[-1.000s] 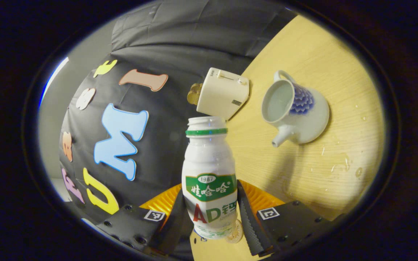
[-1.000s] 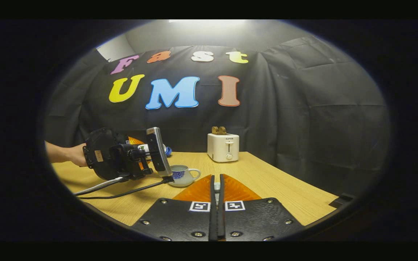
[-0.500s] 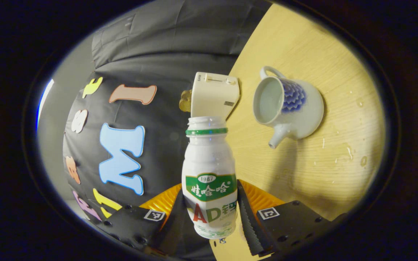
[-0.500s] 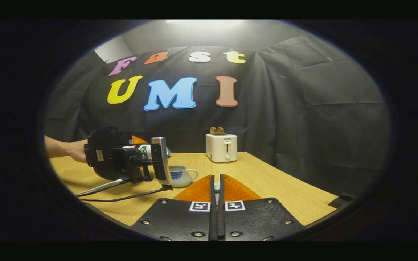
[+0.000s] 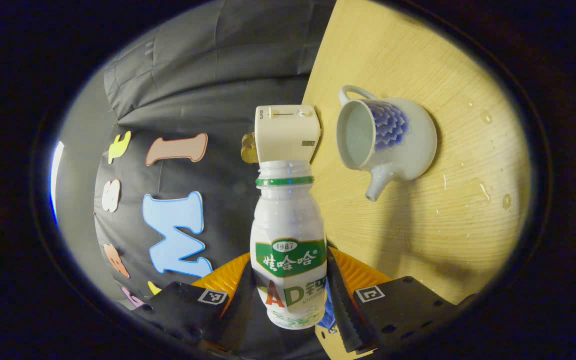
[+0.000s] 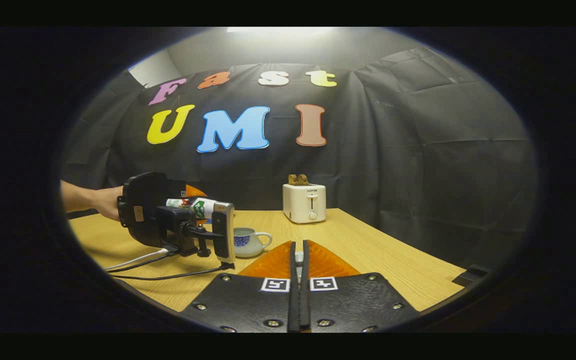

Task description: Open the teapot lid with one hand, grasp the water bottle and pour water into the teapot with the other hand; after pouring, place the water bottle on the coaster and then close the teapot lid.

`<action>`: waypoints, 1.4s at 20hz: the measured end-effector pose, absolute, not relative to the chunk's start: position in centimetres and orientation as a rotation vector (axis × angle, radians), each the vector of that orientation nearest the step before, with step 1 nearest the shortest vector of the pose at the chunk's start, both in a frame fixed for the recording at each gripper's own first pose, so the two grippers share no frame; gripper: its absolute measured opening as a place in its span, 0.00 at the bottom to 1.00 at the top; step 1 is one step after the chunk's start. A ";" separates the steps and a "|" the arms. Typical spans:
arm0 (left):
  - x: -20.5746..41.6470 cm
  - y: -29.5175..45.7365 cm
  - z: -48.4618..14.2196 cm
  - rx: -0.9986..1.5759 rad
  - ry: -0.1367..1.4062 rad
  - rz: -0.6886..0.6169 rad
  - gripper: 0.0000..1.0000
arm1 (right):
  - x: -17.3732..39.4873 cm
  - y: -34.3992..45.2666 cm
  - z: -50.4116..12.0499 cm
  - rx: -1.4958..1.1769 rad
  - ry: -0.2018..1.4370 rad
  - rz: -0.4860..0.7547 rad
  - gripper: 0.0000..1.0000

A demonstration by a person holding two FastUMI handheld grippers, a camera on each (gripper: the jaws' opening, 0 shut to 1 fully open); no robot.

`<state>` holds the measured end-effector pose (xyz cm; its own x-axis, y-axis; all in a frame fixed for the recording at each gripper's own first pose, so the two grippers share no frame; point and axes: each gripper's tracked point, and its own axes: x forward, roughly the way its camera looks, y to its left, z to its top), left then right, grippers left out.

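My left gripper [image 5: 290,292] is shut on a white water bottle [image 5: 288,240] with a green label and no cap. It is rolled over, so the bottle lies about level. The white teapot [image 5: 388,140] with blue pattern stands lidless on the table, to the right of the bottle's mouth. In the right gripper view, the left gripper [image 6: 168,220] holds the bottle [image 6: 198,205] up and left of the teapot [image 6: 248,241]. My right gripper [image 6: 298,252] is shut, with a small white piece between its tips; the rest of the lid is hidden.
A cream toaster [image 5: 285,132] with bread in it stands at the back of the wooden table [image 5: 443,225], also seen as the toaster [image 6: 304,202]. Water drops [image 5: 483,190] lie by the teapot. A person's hand [image 6: 103,202] holds the left gripper; its cables [image 6: 168,272] trail over the table.
The left gripper has rolled further, laying the bottle closer to level, and the teapot has drifted left in its view. The right gripper has held still.
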<state>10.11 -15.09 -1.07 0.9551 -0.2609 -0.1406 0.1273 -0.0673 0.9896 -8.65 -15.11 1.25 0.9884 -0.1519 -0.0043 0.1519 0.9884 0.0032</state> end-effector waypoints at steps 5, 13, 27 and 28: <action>9.9 -15.4 -0.6 1.656 -0.126 -0.314 0.83 | -8.7 -15.1 1.4 0.007 0.003 -0.155 0.00; 9.6 -15.8 -0.2 1.717 -0.157 -0.308 0.83 | -8.9 -15.1 1.2 0.013 0.009 -0.156 0.00; 9.0 -16.4 0.8 1.808 -0.229 -0.268 0.78 | -8.9 -15.1 1.2 0.020 0.005 -0.149 0.00; 9.0 -16.5 0.8 1.814 -0.233 -0.267 0.73 | -8.9 -15.1 1.2 0.022 0.006 -0.149 0.00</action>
<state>8.99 -16.51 0.80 0.9532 -0.2966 -0.0593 -0.0187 -0.2536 0.9671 -8.94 -15.05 1.16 0.9889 -0.1481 -0.0081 0.1482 0.9887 0.0211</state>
